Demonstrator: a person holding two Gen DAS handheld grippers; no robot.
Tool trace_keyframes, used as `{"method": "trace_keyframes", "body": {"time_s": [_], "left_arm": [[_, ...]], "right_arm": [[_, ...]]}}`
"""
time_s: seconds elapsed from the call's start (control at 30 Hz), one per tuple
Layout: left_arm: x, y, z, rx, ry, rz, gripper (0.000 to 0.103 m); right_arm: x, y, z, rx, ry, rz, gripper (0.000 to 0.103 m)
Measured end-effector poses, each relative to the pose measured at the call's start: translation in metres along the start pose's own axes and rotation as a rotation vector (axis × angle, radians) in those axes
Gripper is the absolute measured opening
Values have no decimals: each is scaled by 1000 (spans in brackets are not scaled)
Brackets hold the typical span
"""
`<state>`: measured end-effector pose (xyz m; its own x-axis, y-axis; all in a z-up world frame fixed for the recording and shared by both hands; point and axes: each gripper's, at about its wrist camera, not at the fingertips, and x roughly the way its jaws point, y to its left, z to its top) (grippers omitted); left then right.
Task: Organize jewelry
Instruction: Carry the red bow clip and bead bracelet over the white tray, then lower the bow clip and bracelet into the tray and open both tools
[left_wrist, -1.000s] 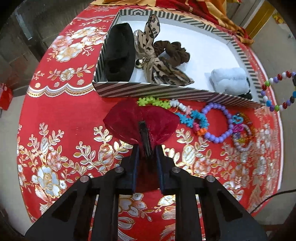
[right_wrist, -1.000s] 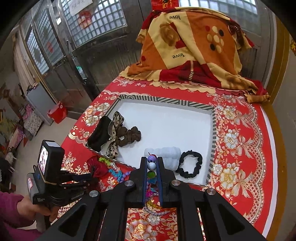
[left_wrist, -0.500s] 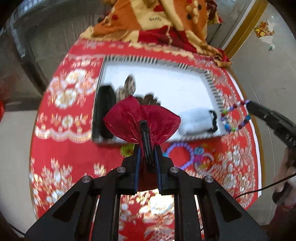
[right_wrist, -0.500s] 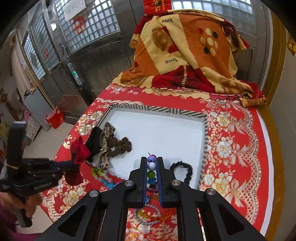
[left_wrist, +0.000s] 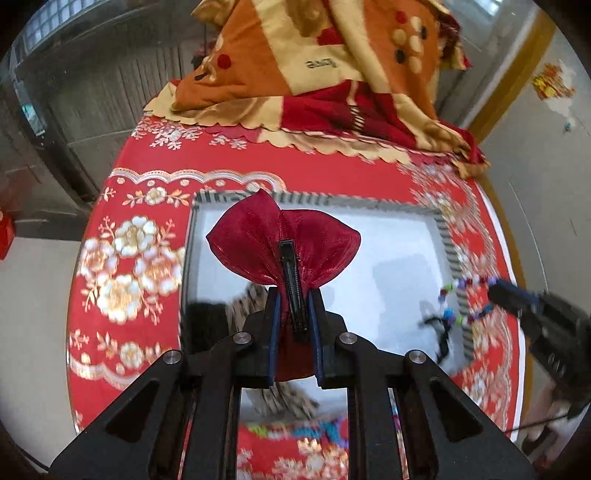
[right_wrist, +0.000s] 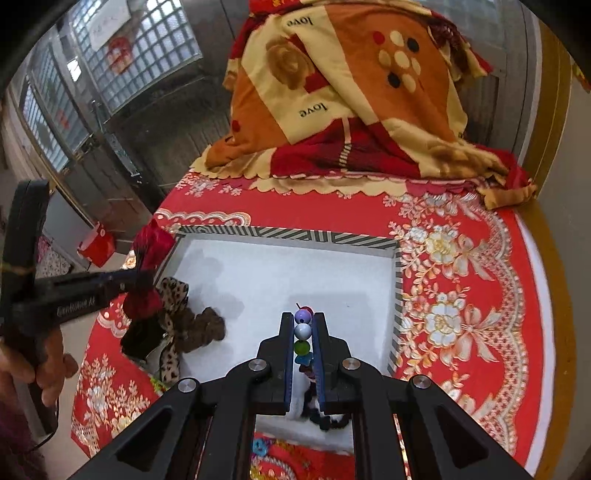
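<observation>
Seemingly above tray, red bow clamped, left hand-held gripper

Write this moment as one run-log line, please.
left gripper: shut on red bow clip | right gripper: shut on bead bracelet | both over striped tray

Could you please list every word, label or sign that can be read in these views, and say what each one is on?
"love": printed twice on the orange and cream blanket behind the tray, upside down in the right wrist view.
White lettering on the side of the left hand-held gripper: too blurred to read.
Paper sign on the glass-block window: faint marks, unreadable.
Dark print on the blanket in the left wrist view: blurred, unreadable.
</observation>
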<state>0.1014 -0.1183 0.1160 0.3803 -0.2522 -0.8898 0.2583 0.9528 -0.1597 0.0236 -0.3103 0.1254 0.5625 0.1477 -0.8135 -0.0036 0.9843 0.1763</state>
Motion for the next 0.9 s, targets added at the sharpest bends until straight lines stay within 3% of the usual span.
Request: {"method": "trace_keyframes", "body": {"time_s": [0.2, 0.63, 0.77, 0.83, 0.9], "left_arm": [[43, 30, 25, -62, 50, 68, 13], [93, 44, 26, -86, 142, 138, 14], [92, 44, 24, -93, 136, 144, 25], [87, 44, 23, -101, 123, 144, 47], [78, 44, 21, -102, 97, 148, 58]], "right_arm": [[39, -18, 2, 50, 62, 3, 9], [81, -55, -8, 99, 160, -97, 10], [79, -56, -10, 106, 155, -75, 26], [71, -53, -11, 107, 140, -66, 27], [62, -50, -11, 106, 122, -62, 27]]}}
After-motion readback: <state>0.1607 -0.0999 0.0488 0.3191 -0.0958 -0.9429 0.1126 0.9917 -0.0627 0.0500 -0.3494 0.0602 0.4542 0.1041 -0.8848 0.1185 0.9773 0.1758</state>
